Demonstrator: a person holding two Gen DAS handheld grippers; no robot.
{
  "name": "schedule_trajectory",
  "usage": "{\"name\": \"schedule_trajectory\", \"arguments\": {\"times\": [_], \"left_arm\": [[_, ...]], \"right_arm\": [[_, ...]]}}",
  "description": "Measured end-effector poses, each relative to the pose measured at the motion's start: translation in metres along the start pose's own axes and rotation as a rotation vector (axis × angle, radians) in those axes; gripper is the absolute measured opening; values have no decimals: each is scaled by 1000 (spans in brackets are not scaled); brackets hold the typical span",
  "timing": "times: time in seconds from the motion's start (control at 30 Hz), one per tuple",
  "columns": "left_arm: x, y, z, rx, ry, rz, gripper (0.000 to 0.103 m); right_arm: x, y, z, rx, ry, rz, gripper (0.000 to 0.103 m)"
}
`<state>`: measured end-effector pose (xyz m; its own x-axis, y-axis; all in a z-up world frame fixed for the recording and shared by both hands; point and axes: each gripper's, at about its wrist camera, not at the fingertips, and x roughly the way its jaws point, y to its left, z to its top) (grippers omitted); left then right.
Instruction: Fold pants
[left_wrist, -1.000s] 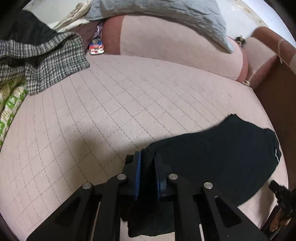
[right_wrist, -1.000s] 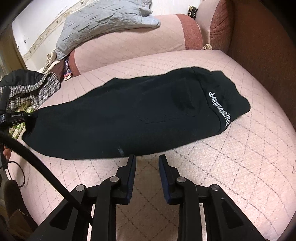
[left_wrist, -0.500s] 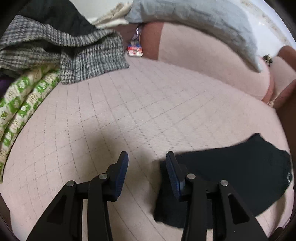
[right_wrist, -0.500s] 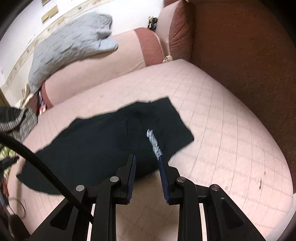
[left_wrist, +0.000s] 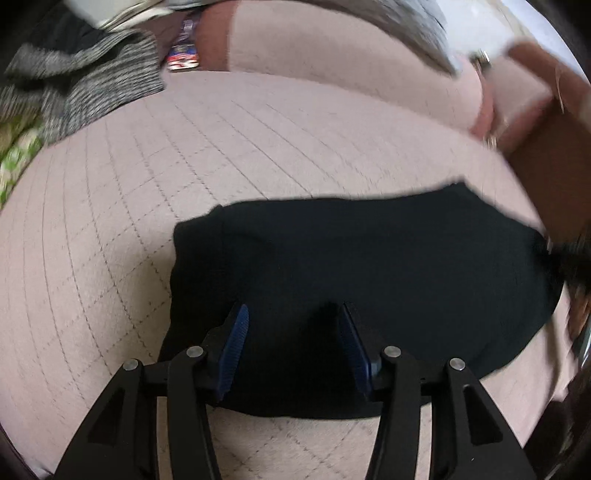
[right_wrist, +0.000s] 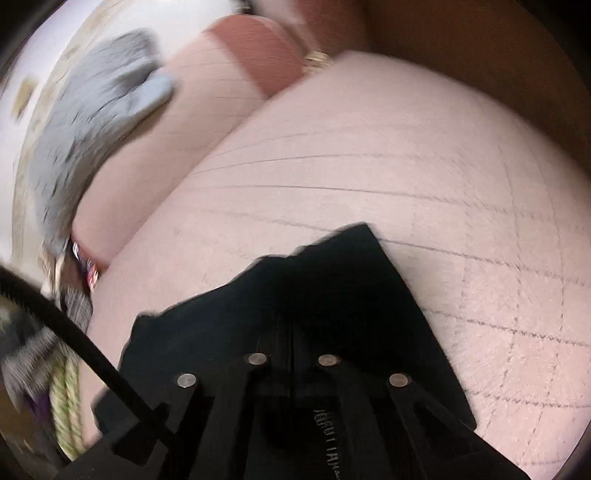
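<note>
Pants: the black pants (left_wrist: 388, 266) lie folded in a broad dark slab on the pink quilted sofa seat (left_wrist: 184, 155), towards its front edge and nearer its right end than its left.
Pants' edges: in the left wrist view the left edge is a straight, near-vertical fold line; the far edge runs almost level; the near edge curves just ahead of my left fingers.
Left jaws: my left gripper (left_wrist: 293, 343) has just been opening and its jaws now stand apart, released. The blue pads (left_wrist: 236, 343) hover over the near left part of the pants, pressing on nothing that I can see.
Right jaws: my right gripper (right_wrist: 291, 354) has just clenched, the two fingers drawn together into one dark line. They sit on the black cloth (right_wrist: 332, 295) by the white lettering (right_wrist: 328, 439), but black on black I cannot tell whether any fabric is pinched between them.
Open room, left: bare quilted seat runs from the pants' left edge out to the checked grey garment (left_wrist: 92, 85) at the far left corner, with a green-patterned cloth (left_wrist: 14, 162) beside it.
Open room, far: a clear band of seat lies between the pants' far edge and the pink back cushion (left_wrist: 332, 59), where a grey blanket (right_wrist: 85, 122) is draped.
Open room, right: the right wrist view shows bare seat right of the pants, up to the brown armrest (right_wrist: 498, 62).
Cable: a black cable (right_wrist: 74, 339) crosses the lower left of the right wrist view.
</note>
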<state>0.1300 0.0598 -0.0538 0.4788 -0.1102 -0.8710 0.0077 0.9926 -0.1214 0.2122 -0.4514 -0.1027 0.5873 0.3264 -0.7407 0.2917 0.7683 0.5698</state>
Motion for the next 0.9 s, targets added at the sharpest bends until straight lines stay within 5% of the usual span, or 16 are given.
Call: {"name": "schedule_trajectory", "arguments": {"times": [0.07,0.17,0.3,0.4,0.47,0.57,0.63,0.77,0.9], "left_arm": [[3,-6,-1,57,19,32,50],[-4,-2,-8,71,46,26,50],[-34,18,-21,4,70,-57,50],[-72,42,-38,-57,40,-43,55],[-99,66,-50,-107,0,-33,59],[-137,100,-70,-183,-74,56,64],[-153,119,-84,-215,-105,129,64],[-170,138,-102,-295,-140,120,64],[-161,134,-102,-321,-131,94,65]], "right_arm": [[-15,0,-7,44,-66,-5,0],[-43,21,-25,-56,-160,-135,9],[-94,33,-52,-140,-222,-115,13],[-139,36,-77,-193,-324,-149,38],[-182,38,-102,-254,-475,-235,62],[-228,43,-133,-310,-700,-314,68],[-252,44,-144,-317,-719,-324,68],[-284,23,-151,-116,-667,-43,58],[-274,17,-151,4,-541,211,57]]}}
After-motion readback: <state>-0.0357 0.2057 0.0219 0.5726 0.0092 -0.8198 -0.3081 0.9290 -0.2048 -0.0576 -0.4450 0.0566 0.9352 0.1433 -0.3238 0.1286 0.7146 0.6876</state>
